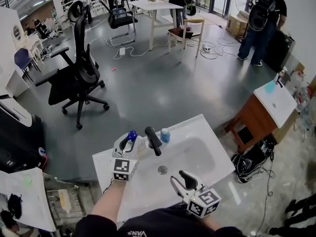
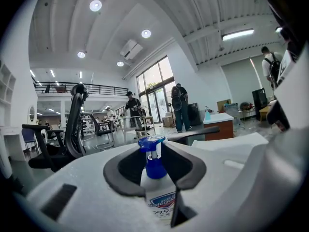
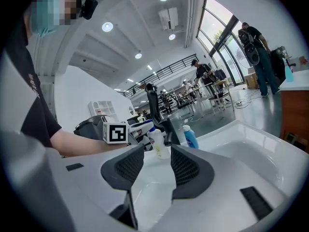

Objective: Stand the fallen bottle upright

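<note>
White rectangular ceramic washbasin [image 1: 213,132]. Right gripper [image 1: 178,177]: jaws wide apart, empty, above the near rim. Left gripper [image 1: 128,142]: jaws clamped on the white plastic bottle with a blue pump head [image 2: 159,195], about upright at the back-left rim. Black tap [image 1: 153,140] beside it. Small blue bottle [image 1: 165,135] just right of the tap.

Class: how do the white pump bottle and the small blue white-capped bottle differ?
The white plastic pump bottle is clamped in the left claw; the small blue white-capped bottle stands free on the ledge of the white basin. The white bottle has a blue pump head, the blue bottle a plain cap. Both are beside the black tap.
</note>
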